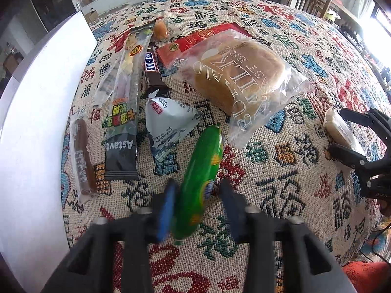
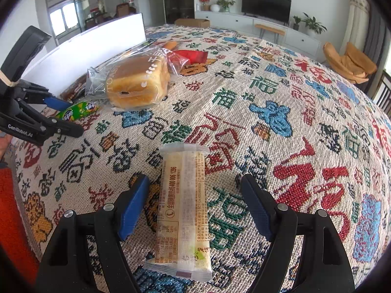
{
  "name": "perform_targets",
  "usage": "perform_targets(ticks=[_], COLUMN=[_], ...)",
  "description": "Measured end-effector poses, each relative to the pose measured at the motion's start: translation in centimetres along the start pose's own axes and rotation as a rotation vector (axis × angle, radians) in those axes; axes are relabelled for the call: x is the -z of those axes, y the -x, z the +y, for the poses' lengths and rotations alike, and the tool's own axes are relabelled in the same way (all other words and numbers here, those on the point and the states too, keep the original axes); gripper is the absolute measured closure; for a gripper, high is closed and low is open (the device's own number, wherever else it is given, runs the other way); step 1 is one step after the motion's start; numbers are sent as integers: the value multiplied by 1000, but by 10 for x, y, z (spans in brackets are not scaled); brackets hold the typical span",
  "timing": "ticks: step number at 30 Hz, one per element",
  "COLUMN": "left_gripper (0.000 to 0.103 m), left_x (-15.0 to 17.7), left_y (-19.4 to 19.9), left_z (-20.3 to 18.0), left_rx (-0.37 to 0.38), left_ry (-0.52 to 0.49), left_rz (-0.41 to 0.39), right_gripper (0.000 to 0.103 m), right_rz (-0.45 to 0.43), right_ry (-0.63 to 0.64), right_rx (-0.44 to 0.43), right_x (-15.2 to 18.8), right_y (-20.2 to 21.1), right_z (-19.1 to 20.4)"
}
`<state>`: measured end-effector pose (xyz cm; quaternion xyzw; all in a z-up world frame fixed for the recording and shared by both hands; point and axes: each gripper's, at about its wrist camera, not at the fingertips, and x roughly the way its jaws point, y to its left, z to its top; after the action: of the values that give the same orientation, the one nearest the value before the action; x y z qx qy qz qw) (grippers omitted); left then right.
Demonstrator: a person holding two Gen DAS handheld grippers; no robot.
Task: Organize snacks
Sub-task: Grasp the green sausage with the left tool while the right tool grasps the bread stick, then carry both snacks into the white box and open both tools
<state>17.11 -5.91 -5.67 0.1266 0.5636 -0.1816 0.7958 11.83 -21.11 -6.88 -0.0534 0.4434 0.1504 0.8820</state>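
The left gripper [image 1: 198, 210] is clenching the green pack [image 1: 202, 171] at lower centre, likely to add it to the snack row [image 1: 122, 112] at left. The right gripper [image 2: 195, 205] is hanging released around the pale bar [image 2: 183, 210], bare cloth [image 2: 305, 122] lying open to its right.

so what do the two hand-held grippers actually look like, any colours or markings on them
Both are matte black plastic frames with silver round pins at the joints. The left hand-held gripper has blue pads on its fingers and white "GenRobot.AI" lettering on its side, plus a pale band wrapped round its body. The right hand-held gripper matches: black arms, blue textured pads.
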Motion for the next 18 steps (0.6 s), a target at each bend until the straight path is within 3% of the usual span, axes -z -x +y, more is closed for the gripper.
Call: perform_targets(ticks=[4,6,8,13,16,18], left_gripper=[80,80,80,80,80,80], left_x=[23,39,55,93,106,109], left_y=[13,25,44,115,158,180], left_z=[8,12,20,66,117,156], left_rx=[54,107,142,213,181,95], left_ry=[90,147,199,354,454,511], left_rz=[-54,-93,-141,-286,-372,-415], right_gripper=[26,72,72,72,72,72], right_rz=[175,219,253,203,130,67], right_ry=[-45,17,1,-56,-17,9], right_rx=[-45,11,3,-167,-265,-342], right_x=[-18,-21,-22,-39,-78,-114], right_y=[-4,-3,0,38,54,62], right_z=[-9,-5,-8,15,63,104])
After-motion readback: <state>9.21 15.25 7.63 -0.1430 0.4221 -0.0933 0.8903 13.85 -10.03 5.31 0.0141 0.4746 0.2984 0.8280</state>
